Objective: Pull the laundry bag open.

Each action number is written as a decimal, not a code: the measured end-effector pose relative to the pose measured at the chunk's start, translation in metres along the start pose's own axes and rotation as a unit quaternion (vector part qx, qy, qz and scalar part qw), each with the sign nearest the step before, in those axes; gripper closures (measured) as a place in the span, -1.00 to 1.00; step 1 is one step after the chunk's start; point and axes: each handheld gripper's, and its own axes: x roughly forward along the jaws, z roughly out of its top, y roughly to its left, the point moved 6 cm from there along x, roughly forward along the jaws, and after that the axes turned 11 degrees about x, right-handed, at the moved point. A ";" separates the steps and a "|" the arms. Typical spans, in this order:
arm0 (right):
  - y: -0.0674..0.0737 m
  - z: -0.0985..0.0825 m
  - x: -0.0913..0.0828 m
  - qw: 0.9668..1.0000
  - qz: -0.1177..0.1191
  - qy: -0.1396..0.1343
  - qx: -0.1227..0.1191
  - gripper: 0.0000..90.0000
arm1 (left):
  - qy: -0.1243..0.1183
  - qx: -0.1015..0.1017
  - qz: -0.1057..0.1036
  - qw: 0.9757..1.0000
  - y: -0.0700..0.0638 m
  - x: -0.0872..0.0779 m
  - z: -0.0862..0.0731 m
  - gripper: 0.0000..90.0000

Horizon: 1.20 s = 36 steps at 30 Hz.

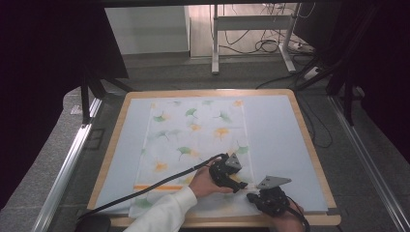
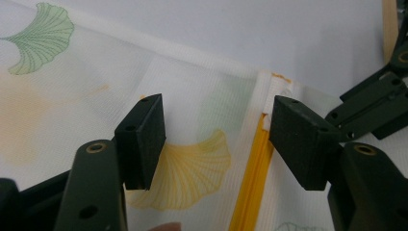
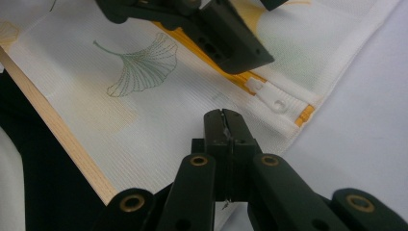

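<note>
Tongs [image 3: 222, 118] beside zipper pull [image 3: 269, 97]

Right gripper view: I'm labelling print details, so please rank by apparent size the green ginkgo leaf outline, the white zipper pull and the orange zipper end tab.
1. green ginkgo leaf outline
2. white zipper pull
3. orange zipper end tab, partly tucked under the cloth edge, so its full size is unsure.

Even soft light, dark surroundings, blurred close-ups
</note>
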 end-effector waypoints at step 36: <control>-0.001 0.000 0.000 1.000 0.006 0.001 0.000 0.99 | 0.013 0.035 -0.030 0.999 -0.008 0.012 0.015 -0.03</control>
